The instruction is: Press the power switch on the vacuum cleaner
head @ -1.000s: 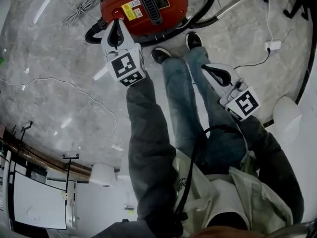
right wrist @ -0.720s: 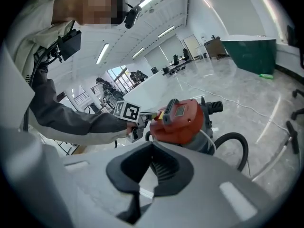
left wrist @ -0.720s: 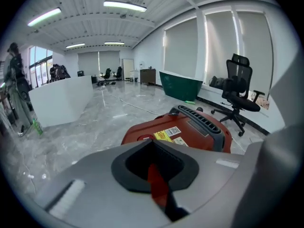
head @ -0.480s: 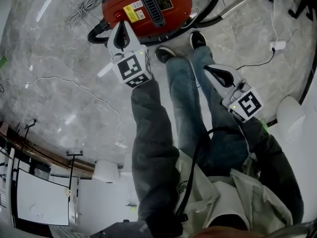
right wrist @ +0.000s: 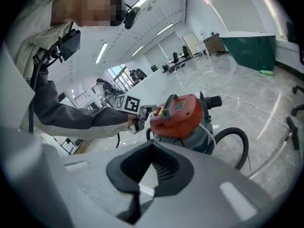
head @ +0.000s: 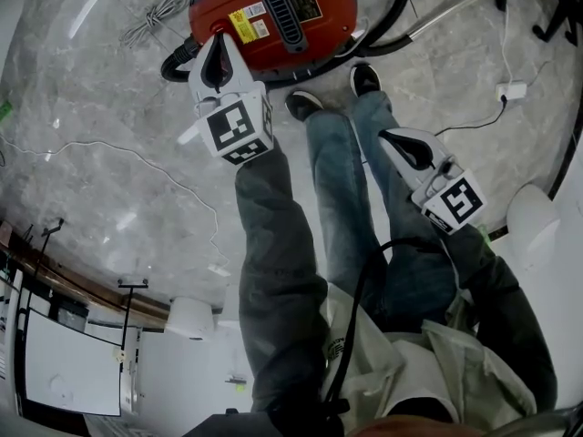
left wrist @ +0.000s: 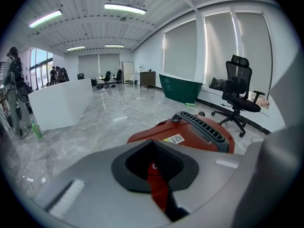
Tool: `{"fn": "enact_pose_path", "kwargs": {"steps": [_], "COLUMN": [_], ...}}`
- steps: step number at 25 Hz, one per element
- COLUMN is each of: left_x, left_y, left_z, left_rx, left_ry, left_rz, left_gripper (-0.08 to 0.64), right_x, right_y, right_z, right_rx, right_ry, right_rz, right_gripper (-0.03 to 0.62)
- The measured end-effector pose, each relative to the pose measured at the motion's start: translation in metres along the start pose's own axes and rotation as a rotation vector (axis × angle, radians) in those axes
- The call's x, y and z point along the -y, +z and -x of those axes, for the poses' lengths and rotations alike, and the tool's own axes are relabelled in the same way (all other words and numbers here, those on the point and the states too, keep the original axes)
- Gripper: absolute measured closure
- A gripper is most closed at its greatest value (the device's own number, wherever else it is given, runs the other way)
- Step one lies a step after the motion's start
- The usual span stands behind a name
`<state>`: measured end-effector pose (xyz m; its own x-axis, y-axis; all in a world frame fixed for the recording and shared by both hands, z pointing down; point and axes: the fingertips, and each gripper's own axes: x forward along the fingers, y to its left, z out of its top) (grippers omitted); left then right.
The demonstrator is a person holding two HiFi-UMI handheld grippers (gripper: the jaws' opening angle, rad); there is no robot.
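Left hand-held gripper [head: 216,44]: my jaws are drawn together at the tips, leaving only a narrow slit between the black pads. Nothing is clamped in them, and through the slit I see only the red of the vacuum.
Left contact: my tips lie over the near left edge of the vacuum's [head: 273,7] red top. From the right gripper view they sit right against that edge, but I cannot tell whether they touch it.
Right hand-held gripper [head: 393,139]: my jaws are closed at the tips and empty. I hold it over my right leg, well apart from the vacuum and pointing toward it.
Vacuum: it stands on the grey marble floor [head: 109,135] just ahead of my shoes [head: 301,103]. It has a black grille down the middle of its top and a yellow label beside the grille.
Switch: I cannot pick it out for certain in any view.
Hose [head: 393,7]: black, curling round the vacuum's right side.
Cable [head: 137,157]: thin and white, trailing across the floor to my left.
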<state>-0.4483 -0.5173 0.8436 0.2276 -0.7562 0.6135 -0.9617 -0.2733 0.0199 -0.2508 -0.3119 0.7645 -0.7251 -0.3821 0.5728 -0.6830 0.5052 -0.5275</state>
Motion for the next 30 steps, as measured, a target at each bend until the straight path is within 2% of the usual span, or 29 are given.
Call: {"fn": "enact_pose_path", "kwargs": {"steps": [7,13,18,21,24,28,30], "left_x": [-0.009,-0.010,-0.008,-0.010,-0.006,0.028,0.054], "left_y": [0.010,0.007,0.003,0.003,-0.001,-0.013,-0.022], "left_z": [-0.014,-0.017,-0.027,-0.025,-0.014,0.033,0.065], "left_rx": [-0.016,-0.010,-0.078,-0.062,-0.029,-0.005,-0.010], "left_ry": [-0.013,0.003,-0.066,-0.095,-0.098,-0.112,-0.133], "left_rz": [-0.028,0.030,0.005,0.046,0.083,0.027,0.036], "left_gripper": [0.558,0.558,0.561,0.561,0.560,0.560,0.560], "right_x": [0.004,0.007,0.004,0.002,0.004,0.015,0.022], "right_y": [0.000,-0.003,-0.005,-0.004,-0.002,-0.009,-0.014], "right_z": [0.006,0.006,0.005,0.004,0.010,0.028,0.044], "right_rx": [-0.003,0.012,0.011,0.016,0.024,0.010,-0.006], "right_ry": [-0.025,-0.018,-0.010,-0.002,0.005,0.018,0.024], "right_rz": [-0.032,-0.022,-0.025,-0.023,-0.029,-0.050,-0.042], "right_gripper": [0.592,0.592,0.592,0.592,0.592,0.592,0.592]}}
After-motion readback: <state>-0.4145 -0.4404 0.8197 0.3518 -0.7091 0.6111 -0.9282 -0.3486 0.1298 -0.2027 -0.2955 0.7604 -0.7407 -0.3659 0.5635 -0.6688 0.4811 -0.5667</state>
